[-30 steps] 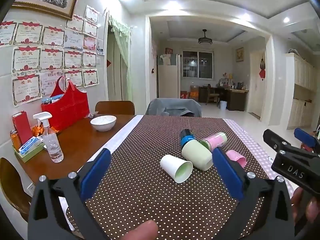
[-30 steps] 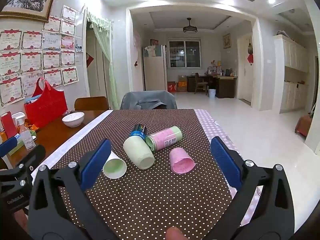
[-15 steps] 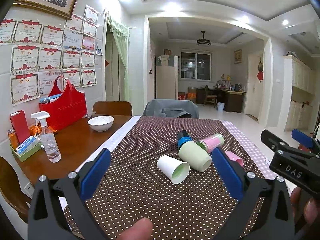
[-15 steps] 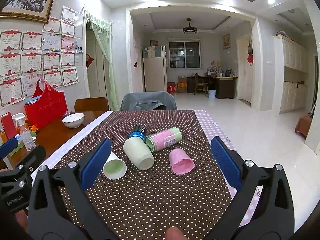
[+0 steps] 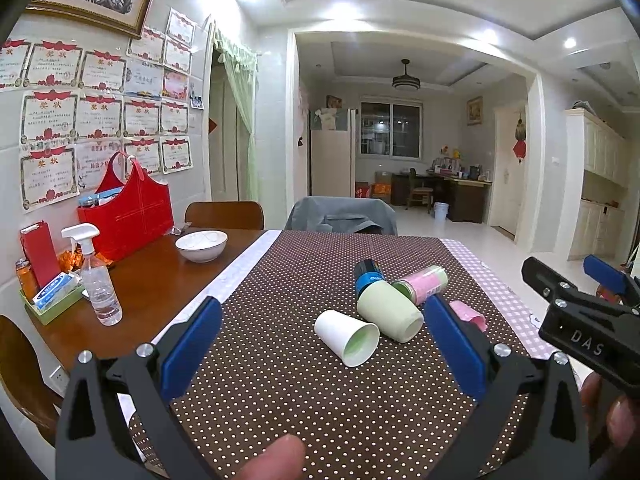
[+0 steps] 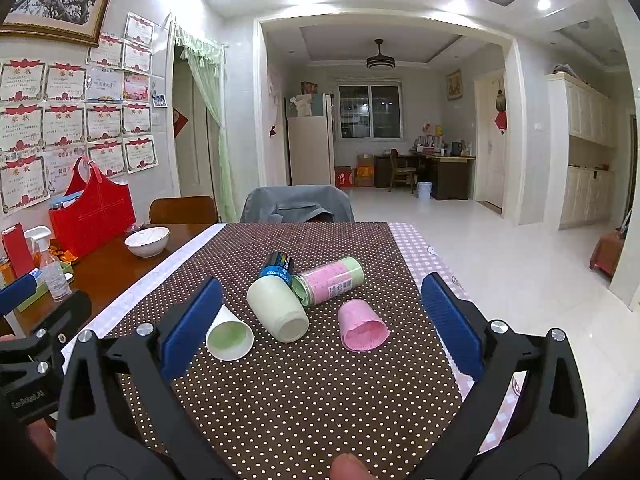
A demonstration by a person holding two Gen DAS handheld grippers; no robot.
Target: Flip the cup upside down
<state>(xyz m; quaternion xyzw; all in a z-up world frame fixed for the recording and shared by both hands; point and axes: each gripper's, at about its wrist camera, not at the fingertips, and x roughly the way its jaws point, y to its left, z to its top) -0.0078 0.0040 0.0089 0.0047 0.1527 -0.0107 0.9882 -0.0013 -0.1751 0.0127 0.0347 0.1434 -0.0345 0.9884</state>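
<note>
Several cups lie on their sides on the brown dotted tablecloth [image 5: 280, 380]: a white paper cup [image 5: 346, 337] with a green inside, a pale green cup [image 5: 389, 310], a pink cup [image 6: 362, 326] and a pink-and-green can [image 6: 330, 280]. A blue can [image 6: 277, 267] lies behind them. The white cup [image 6: 229, 335] and the green cup [image 6: 277, 308] also show in the right wrist view. My left gripper [image 5: 320, 344] is open and empty, short of the white cup. My right gripper [image 6: 320, 324] is open and empty, short of the cups. The right gripper also shows at the right edge of the left wrist view [image 5: 580, 312].
A white bowl [image 5: 201, 245], a spray bottle [image 5: 98, 284], a red bag [image 5: 126, 216] and a tissue tray [image 5: 52, 298] stand on the bare wood at the left. Chairs [image 5: 342, 216] stand at the far end. The table's right edge drops to the white floor.
The left gripper has drifted slightly, so the cups sit a little left and lower in its view. The right view is almost unchanged. Both stay open.
</note>
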